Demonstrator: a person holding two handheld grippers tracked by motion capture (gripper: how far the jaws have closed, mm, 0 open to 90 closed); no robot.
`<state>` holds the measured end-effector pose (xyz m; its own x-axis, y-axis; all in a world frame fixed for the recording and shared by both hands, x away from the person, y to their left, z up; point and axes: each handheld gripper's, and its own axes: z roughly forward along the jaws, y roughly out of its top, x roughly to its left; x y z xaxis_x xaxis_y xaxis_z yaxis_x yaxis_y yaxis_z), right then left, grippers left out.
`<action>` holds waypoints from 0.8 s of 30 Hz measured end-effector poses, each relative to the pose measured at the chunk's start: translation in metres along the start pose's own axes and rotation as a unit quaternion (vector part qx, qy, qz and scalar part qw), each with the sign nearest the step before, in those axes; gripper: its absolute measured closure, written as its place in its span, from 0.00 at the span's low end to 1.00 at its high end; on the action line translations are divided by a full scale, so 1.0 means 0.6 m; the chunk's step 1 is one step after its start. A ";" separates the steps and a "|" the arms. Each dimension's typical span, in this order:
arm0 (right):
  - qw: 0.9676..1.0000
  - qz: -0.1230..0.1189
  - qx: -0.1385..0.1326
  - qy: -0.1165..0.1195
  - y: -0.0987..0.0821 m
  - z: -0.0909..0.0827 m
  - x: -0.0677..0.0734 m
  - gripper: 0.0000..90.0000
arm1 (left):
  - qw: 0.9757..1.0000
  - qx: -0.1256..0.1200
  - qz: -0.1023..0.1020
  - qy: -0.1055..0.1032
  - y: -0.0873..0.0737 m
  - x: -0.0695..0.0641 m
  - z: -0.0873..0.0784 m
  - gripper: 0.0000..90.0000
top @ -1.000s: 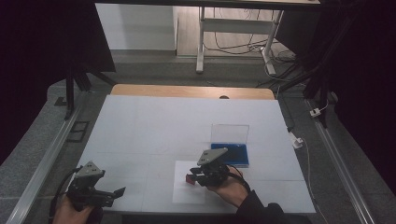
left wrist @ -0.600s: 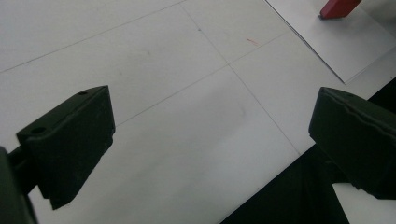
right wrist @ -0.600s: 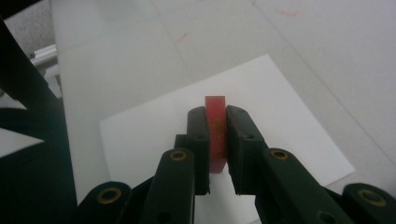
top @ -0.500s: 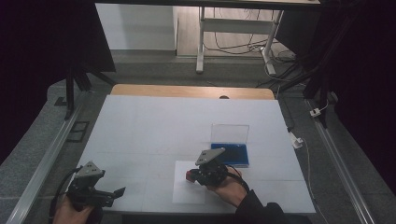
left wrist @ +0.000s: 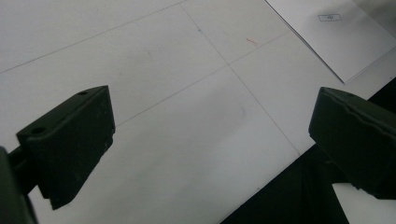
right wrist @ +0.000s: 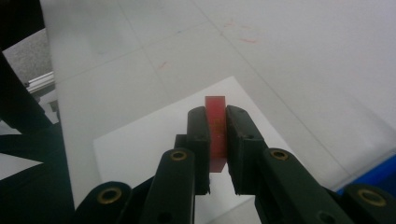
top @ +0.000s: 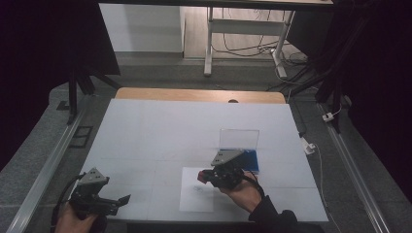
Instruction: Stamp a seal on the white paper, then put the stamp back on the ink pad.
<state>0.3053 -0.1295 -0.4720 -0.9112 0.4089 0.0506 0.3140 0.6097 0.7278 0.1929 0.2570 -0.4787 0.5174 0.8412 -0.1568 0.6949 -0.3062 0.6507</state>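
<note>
Jaws of the right gripper [right wrist: 217,135] have just closed on a red block [right wrist: 216,133], a small flat piece standing upright between the black pads, which press it from both sides. In the high view the right gripper [top: 203,177] hangs over a white sheet [top: 197,201] lying near the front edge of the table [top: 160,126], the block [top: 199,176] showing red at its tip, above the sheet's upper part. Just behind the hand sits a blue tray [top: 251,160] with a clear lid [top: 238,138] standing upright at its far side. Well apart, at the table's front left corner, the left gripper [top: 121,200] rests with its jaws spread wide and nothing between them, bare tabletop below [left wrist: 187,116].
</note>
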 end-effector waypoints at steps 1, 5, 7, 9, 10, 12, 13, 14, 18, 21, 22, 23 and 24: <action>1.000 0.003 -0.001 -0.004 0.000 -0.003 -0.003 0.89 | 1.000 0.000 0.000 0.001 0.000 0.000 0.000 0.01; 1.000 0.010 -0.007 -0.017 -0.003 -0.017 -0.016 0.89 | 1.000 0.000 0.000 0.001 0.000 0.000 0.000 0.01; 1.000 0.015 -0.009 -0.023 -0.004 -0.024 -0.022 0.89 | 1.000 0.000 0.000 0.000 0.000 0.000 0.000 0.01; 0.999 0.018 -0.013 -0.028 -0.006 -0.030 -0.028 0.89 | 1.000 0.000 0.000 0.001 0.000 0.000 0.000 0.01; 0.999 0.021 -0.013 -0.032 -0.007 -0.033 -0.031 0.89 | 1.000 0.000 0.001 0.001 0.000 0.000 0.000 0.01; 0.999 0.025 -0.017 -0.037 -0.009 -0.039 -0.037 0.89 | 1.000 0.000 0.001 0.001 0.000 0.000 0.000 0.01; 0.999 0.027 -0.018 -0.040 -0.010 -0.041 -0.041 0.89 | 1.000 0.000 0.001 0.001 0.000 0.000 0.000 0.01; 0.998 0.029 -0.018 -0.043 -0.011 -0.044 -0.044 0.89 | 1.000 0.000 0.001 0.001 0.000 0.000 0.000 0.01; 0.997 0.037 -0.020 -0.057 -0.016 -0.055 -0.057 0.89 | 1.000 0.000 0.002 0.001 0.000 -0.001 0.000 0.01; 0.996 0.045 -0.022 -0.068 -0.020 -0.063 -0.066 0.89 | 1.000 0.000 0.002 0.002 0.000 -0.001 0.000 0.01; 0.996 0.047 -0.023 -0.073 -0.021 -0.066 -0.069 0.89 | 1.000 0.000 0.001 0.001 0.000 -0.001 0.000 0.01; 0.996 0.048 -0.022 -0.078 -0.022 -0.069 -0.072 0.89 | 1.000 0.000 0.001 0.001 0.000 0.000 0.000 0.01; 0.995 0.050 -0.022 -0.080 -0.024 -0.071 -0.076 0.89 | 1.000 0.000 0.001 0.000 0.000 0.000 0.000 0.01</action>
<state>0.3309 -0.1856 -0.4554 -0.8207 0.5711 0.0184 0.3861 0.5306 0.7546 0.1930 0.2569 -0.4786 0.5180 0.8412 -0.1551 0.6942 -0.3075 0.6508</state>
